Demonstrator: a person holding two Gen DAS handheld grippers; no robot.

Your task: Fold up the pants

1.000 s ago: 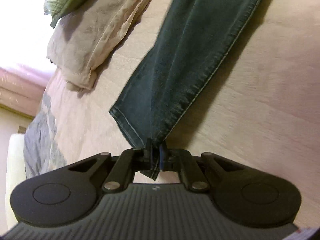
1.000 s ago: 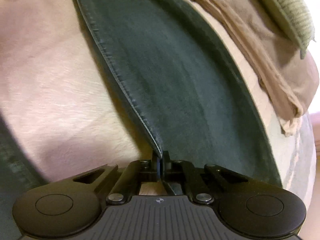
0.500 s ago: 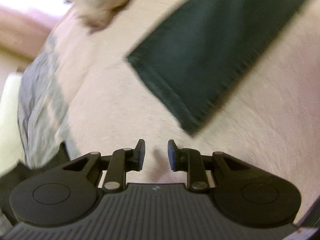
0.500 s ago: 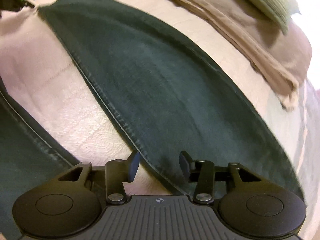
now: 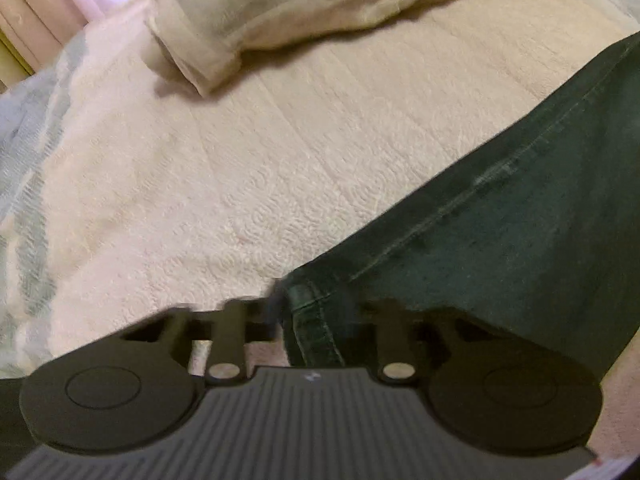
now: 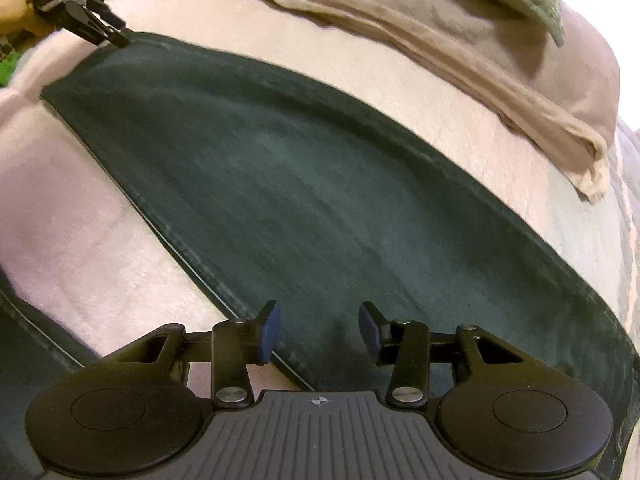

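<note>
Both grippers let go of pants (image 6: 320,184), now flat on bedspread (image 5: 240,168). Right gripper (image 6: 319,332) released, hovering above the leg. Left gripper (image 5: 310,312) closing on hem corner, blurred; right view alone shows it pinching (image 6: 120,40). Pillows (image 6: 460,40) beyond.

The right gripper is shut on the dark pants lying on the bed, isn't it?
Not shut: the right gripper is open; its jaws have just been opening and stand apart above the pants, pinching nothing. The pants do lie on the bed. The right wrist view shows it.
</note>
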